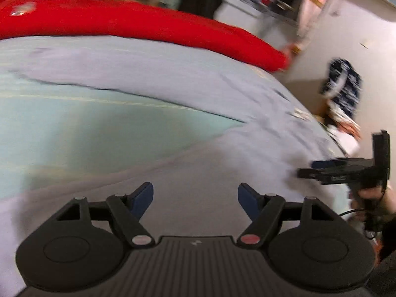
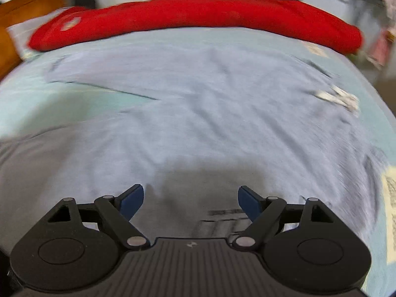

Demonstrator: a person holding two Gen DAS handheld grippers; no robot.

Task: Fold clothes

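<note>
Grey-blue garment [image 2: 198, 104] lies spread flat over the bed [image 1: 74, 128] under both claws, left claw [image 1: 195, 201] and right claw [image 2: 190, 201] both released, gripping nothing, red folded item [image 2: 198, 17] along the bed's far edge, blurred cluttered room beyond.

I see a plain pale grey-blue cotton garment [image 2: 198, 104] on a mint-green bedsheet [image 1: 74, 128]. Behind lies a solid red fabric bundle [image 2: 198, 17].
</note>
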